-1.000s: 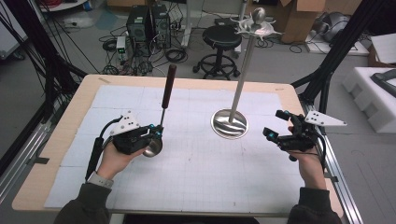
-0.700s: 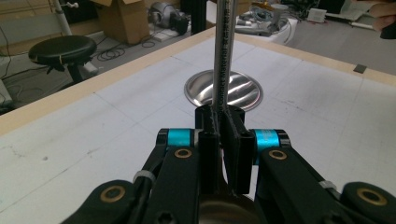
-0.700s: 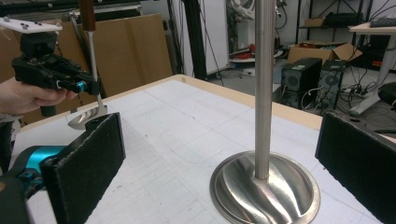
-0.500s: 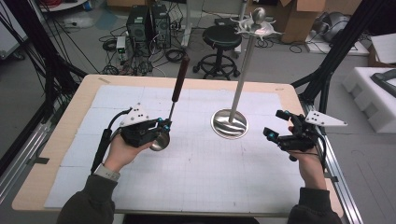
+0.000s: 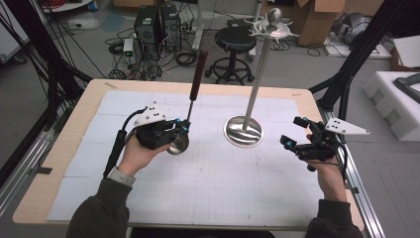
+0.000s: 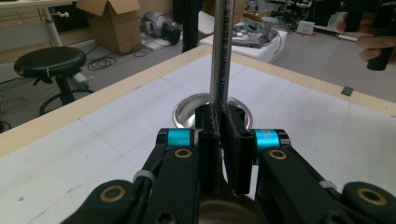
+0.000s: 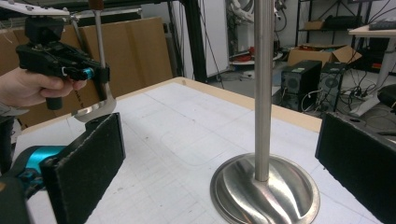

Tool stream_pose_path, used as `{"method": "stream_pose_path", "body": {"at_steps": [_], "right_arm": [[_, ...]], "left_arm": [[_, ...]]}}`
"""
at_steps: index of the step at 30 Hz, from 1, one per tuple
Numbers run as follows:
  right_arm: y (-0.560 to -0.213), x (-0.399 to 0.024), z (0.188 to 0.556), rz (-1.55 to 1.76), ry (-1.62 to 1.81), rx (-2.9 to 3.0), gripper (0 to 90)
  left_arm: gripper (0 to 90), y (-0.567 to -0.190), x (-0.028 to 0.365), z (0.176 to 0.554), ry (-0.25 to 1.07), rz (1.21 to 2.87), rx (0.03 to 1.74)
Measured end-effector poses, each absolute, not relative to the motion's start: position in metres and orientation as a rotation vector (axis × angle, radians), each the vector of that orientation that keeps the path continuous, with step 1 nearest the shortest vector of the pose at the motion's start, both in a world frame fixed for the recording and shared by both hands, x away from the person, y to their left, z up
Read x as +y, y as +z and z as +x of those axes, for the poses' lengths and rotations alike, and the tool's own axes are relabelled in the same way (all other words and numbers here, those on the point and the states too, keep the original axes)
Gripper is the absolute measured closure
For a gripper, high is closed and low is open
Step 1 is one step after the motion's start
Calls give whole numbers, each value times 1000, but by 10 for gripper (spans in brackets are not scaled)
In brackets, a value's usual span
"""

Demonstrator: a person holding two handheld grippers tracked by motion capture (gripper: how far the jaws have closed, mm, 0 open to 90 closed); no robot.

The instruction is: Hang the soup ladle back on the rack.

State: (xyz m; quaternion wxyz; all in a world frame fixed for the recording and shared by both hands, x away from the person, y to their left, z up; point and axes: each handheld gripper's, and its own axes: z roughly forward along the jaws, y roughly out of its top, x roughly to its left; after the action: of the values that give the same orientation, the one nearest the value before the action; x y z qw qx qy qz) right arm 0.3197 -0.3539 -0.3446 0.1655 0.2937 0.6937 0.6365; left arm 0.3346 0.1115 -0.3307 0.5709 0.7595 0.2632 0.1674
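A steel ladle (image 5: 177, 144) with a long shaft and dark brown grip (image 5: 198, 74) stands upright in my left gripper (image 5: 184, 128), which is shut on the shaft just above the bowl. The left gripper view has the jaws (image 6: 223, 140) pinching the engraved shaft (image 6: 220, 56), with the bowl (image 6: 224, 212) below them. A tall steel utensil stand (image 5: 257, 79) with a round base (image 5: 243, 131) and hooks on top (image 5: 272, 27) rises right of the ladle. My right gripper (image 5: 292, 131) is open, to the right of the base. Its pads (image 7: 88, 158) frame the stand pole (image 7: 263, 93).
The table (image 5: 208, 198) carries a white gridded mat with a wooden rim. A black stool (image 5: 235, 39), computer towers (image 5: 153, 25) and cables are on the floor beyond the far edge. Black frame legs (image 5: 346, 64) flank the table's sides.
My left hand has carried the ladle up and to the right, closer to the stand. The right hand has stayed put.
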Motion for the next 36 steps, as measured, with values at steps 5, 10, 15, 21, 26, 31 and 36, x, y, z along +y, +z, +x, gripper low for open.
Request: {"method": "stream_pose_path", "body": {"at_steps": [5,10,15,21,26,31,36], "right_arm": [[-345,-354,320,828,1816,1974,3],[-344,-353,320,835,1824,1975,3],[-345,-352,321,827,1826,1975,4],[-346,-350,322,829,1821,1992,3],[-346,-350,322,825,1826,1988,3],[-345,-355,319,834,1841,1970,3],[-344,-356,319,838,1849,1963,3]], "left_arm": [[845,-327,105,342,380,1788,624],[845,-325,101,348,347,1780,605],[845,-319,93,355,357,1791,613],[845,-311,79,362,370,1795,596],[845,-305,71,367,381,1803,593],[845,-297,64,370,420,1795,590],[845,-292,58,374,420,1800,584]]}}
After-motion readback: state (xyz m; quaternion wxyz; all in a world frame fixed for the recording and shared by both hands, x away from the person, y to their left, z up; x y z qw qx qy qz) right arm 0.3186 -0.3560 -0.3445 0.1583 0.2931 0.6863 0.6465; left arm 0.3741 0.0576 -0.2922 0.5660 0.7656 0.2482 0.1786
